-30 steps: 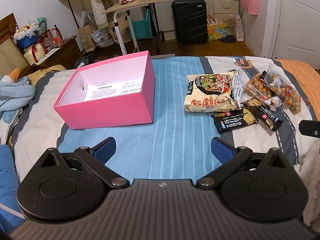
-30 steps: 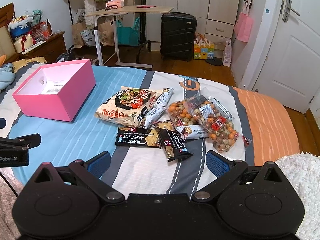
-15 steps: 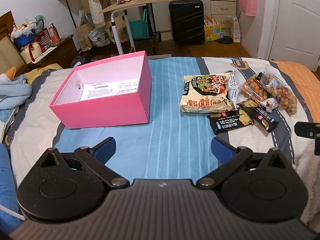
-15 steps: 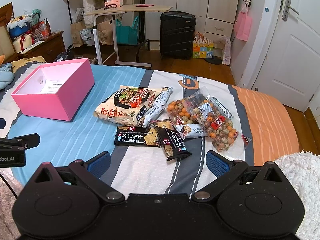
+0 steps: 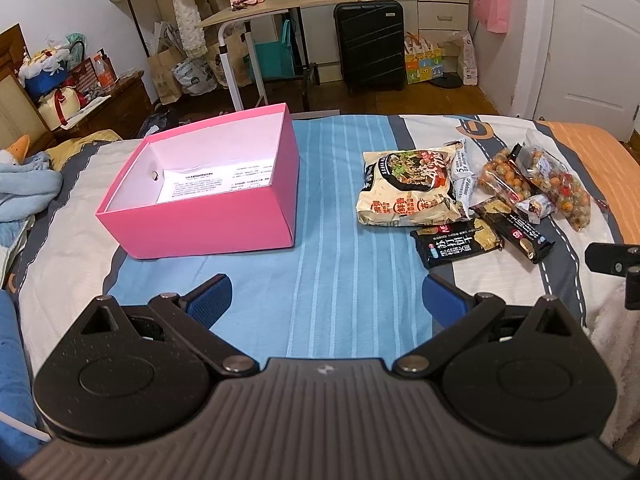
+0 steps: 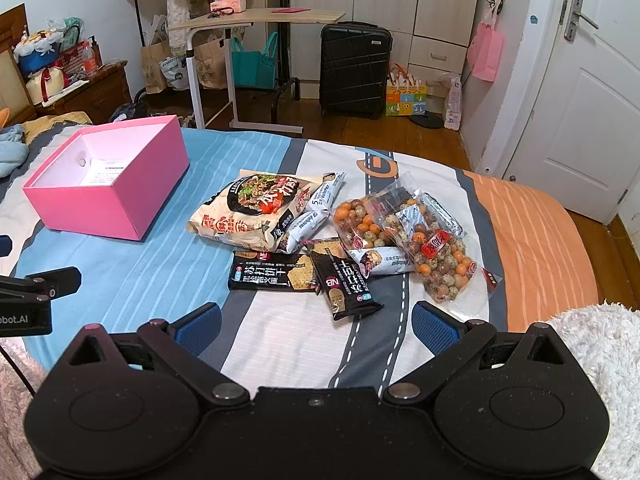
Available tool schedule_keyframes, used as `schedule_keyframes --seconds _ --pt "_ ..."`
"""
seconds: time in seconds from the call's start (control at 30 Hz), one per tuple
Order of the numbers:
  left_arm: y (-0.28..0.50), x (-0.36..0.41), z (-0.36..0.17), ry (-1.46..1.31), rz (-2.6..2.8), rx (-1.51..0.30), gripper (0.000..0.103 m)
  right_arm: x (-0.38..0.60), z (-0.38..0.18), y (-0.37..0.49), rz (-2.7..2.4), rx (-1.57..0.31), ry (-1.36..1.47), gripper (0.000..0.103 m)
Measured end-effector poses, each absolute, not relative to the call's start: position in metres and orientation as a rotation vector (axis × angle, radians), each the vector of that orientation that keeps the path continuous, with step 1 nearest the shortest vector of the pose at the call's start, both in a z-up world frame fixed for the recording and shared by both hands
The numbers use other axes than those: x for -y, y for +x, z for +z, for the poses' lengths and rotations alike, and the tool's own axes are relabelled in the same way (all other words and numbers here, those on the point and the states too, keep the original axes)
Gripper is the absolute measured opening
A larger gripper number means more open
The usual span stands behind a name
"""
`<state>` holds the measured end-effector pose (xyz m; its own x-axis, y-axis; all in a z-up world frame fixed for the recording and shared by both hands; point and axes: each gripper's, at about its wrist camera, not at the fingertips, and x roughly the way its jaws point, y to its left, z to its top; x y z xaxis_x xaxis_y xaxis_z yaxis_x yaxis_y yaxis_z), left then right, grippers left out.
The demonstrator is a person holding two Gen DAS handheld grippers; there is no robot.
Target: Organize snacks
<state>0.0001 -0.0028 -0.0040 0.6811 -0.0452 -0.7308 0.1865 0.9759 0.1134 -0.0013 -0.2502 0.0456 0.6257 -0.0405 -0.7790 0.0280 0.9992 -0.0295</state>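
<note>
An open pink box [image 5: 208, 216] [image 6: 100, 216] sits on the bed, holding only a printed sheet. To its right lies a pile of snacks: a large noodle bag [image 5: 404, 188] [image 6: 248, 208], two black cracker packs [image 5: 456, 244] [image 6: 272, 276] [image 6: 344, 284], white bars [image 6: 316, 212] and clear bags of coloured nuts [image 5: 560, 184] [image 6: 432, 256]. My left gripper [image 5: 326, 300] is open and empty over the blue stripes, in front of the box. My right gripper [image 6: 316, 328] is open and empty just in front of the cracker packs.
The bed [image 6: 520, 216] fills the foreground, with a white fluffy blanket [image 6: 600, 344] at the right. Beyond the bed stand a rolling desk [image 6: 256, 20], a black suitcase [image 6: 354, 68], bags on the floor and a white door [image 6: 580, 112].
Both grippers have drawn back and risen slightly, so box and snacks look a little farther off. Both stay open and empty; nothing on the bed has moved.
</note>
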Motion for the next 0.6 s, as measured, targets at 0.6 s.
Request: schedule_keyframes --seconds 0.6 --pt "0.008 0.011 -0.001 0.205 -0.138 -0.81 0.1 0.273 0.053 0.02 0.068 -0.905 -0.065 0.101"
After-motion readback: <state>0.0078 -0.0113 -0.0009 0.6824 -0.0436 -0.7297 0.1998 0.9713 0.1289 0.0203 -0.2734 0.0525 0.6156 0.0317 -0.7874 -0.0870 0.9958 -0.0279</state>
